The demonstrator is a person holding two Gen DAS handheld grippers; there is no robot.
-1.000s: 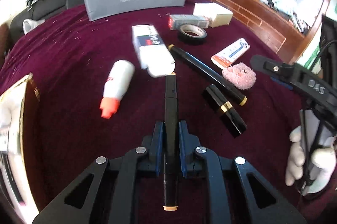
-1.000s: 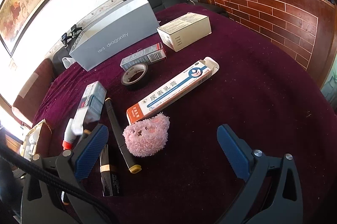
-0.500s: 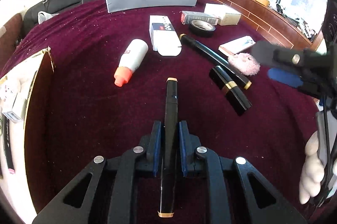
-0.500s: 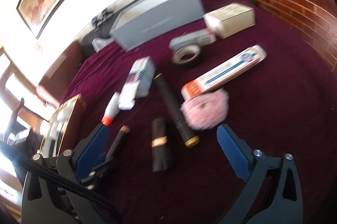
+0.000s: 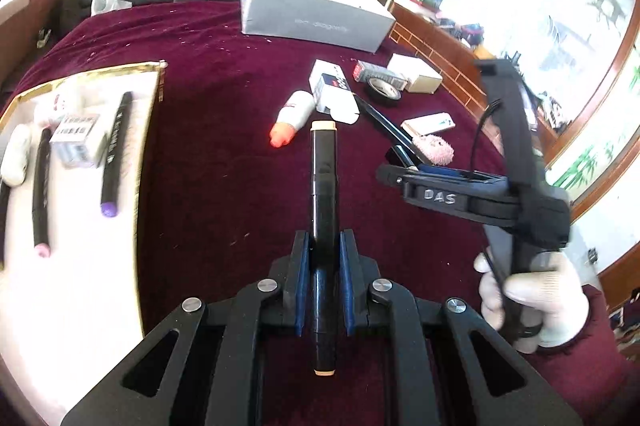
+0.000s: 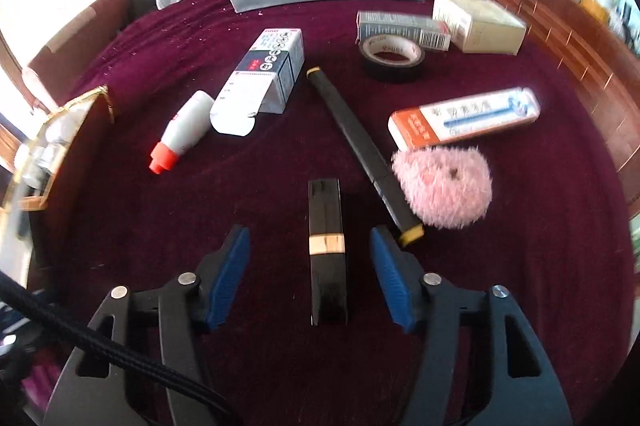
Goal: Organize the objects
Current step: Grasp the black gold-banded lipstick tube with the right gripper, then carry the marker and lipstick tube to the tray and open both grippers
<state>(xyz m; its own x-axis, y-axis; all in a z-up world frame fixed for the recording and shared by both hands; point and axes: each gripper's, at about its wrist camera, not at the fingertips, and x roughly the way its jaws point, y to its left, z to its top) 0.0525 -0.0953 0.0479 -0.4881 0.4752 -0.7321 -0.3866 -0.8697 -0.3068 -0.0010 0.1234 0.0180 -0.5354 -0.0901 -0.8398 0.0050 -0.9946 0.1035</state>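
Two grippers are at work over the maroon-covered desk [image 6: 500,226], and each has a different job in hand; at the far left lies the gold-rimmed tray [image 5: 148,153], already carrying a purple-tipped marker [image 5: 114,153] and a pink-tipped marker [image 5: 40,185] laid roughly lengthwise, near to far; the left gripper [image 5: 324,286] is clenched on a black marker with beige caps [image 5: 325,193], whose long axis runs straight out along the fingers, so the tray sits to its left and a sideways carry should bring it over the rim; moving right, the right gripper [image 6: 310,266], its jaws just closing from full spread, straddles the black tube with the gold band [image 6: 326,250] without yet touching it; that tube lies directly between the blue pads, its length pointing away from the camera, parallel to the fingers, so a plain squeeze across its narrow width looks enough; just right of it lies a long black pen [image 6: 360,145], slanting, its yellow end close to the right pad; beside that sits the pink fluffy ball [image 6: 444,185], a possible snag.
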